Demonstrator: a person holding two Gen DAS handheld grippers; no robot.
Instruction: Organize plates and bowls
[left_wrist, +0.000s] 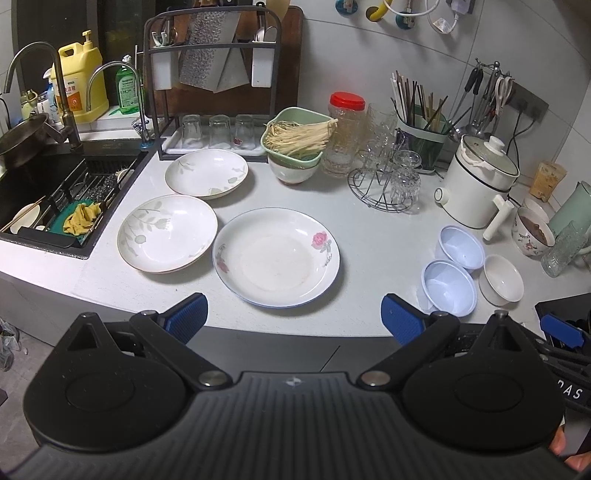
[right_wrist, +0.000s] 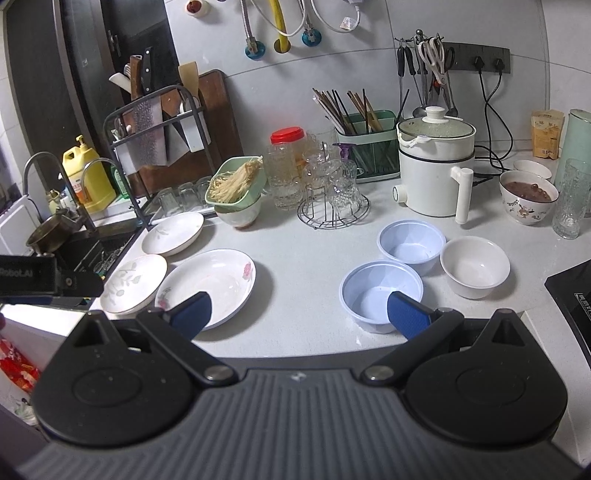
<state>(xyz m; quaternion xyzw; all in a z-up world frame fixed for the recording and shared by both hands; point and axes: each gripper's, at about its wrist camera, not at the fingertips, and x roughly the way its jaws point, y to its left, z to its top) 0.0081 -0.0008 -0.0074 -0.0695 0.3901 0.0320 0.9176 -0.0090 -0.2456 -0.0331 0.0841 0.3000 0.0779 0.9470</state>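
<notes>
Three plates lie apart on the white counter: a rose-patterned plate (left_wrist: 276, 256) (right_wrist: 207, 284) nearest, a leaf-patterned plate (left_wrist: 168, 233) (right_wrist: 133, 283) to its left, and another leaf plate (left_wrist: 206, 173) (right_wrist: 173, 233) behind. To the right stand two pale blue bowls (left_wrist: 448, 286) (right_wrist: 382, 295) (left_wrist: 461, 246) (right_wrist: 410, 242) and a white bowl (left_wrist: 501, 279) (right_wrist: 475, 266). My left gripper (left_wrist: 293, 319) is open and empty, held at the counter's front edge before the rose plate. My right gripper (right_wrist: 299, 314) is open and empty, its right finger in front of the near blue bowl.
A sink (left_wrist: 55, 195) lies at the left. A dish rack with glasses (left_wrist: 218, 129), a green basket of noodles on a bowl (left_wrist: 295, 142), a jar, a glass stand (left_wrist: 388, 181), a chopstick holder, a white cooker (left_wrist: 476, 181) and a filled bowl (right_wrist: 528, 197) line the back. A black stove (right_wrist: 572, 291) is at the right.
</notes>
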